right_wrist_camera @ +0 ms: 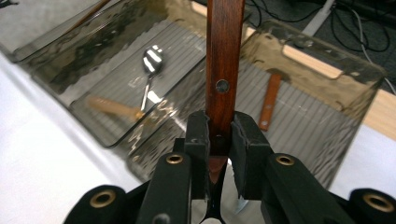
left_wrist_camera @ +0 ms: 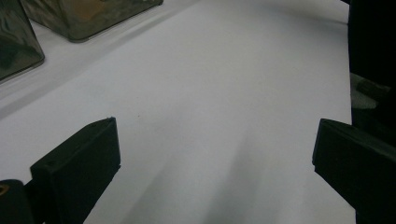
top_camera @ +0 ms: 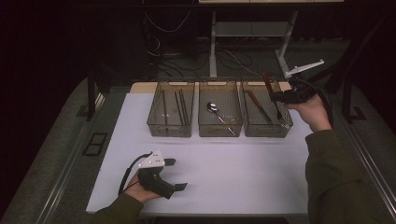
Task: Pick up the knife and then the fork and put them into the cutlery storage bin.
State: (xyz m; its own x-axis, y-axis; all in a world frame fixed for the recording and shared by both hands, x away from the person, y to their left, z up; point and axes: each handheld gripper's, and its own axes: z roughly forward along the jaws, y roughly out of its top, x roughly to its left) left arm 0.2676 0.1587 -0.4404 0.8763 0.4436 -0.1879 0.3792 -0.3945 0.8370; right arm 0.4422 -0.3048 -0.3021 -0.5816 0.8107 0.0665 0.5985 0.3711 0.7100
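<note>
On the left of the high view, the left gripper (top_camera: 180, 175) rests low on the white table (top_camera: 233, 172), near the person's edge and well apart from the work. Its black fingers (left_wrist_camera: 79, 161) stand wide, with bare table between them, so this hand is idle and far from any utensil.

Across the back of the table three clear smoky plastic bins stand side by side. The left bin (top_camera: 171, 108) holds several long thin dark sticks. The middle bin (top_camera: 220, 108) holds a shiny metal spoon with a light wooden handle (right_wrist_camera: 150, 65). The right bin (top_camera: 266, 109) holds a brown wooden-handled utensil (top_camera: 257, 103) lying at a slant on its ribbed floor.

At the far right, the right gripper (top_camera: 280, 96) hangs over the right bin. Its fingers (right_wrist_camera: 198, 135) are drawn narrow and clamped on a reddish-brown wooden handle with a round metal rivet (right_wrist_camera: 223, 60), gripping just where the wood meets a dark metal neck. The handle's long axis runs straight out from between the fingers, in line with the gripper. In the high view it slants up and to the left above the bin's far rim, while the working end points back and down, hidden under the gripper.

The right hand alone is placed to act. Judging by the sorted bins, the held utensil looks bound for the right bin, and its long axis would need laying along the bin's length to clear the walls.
</note>
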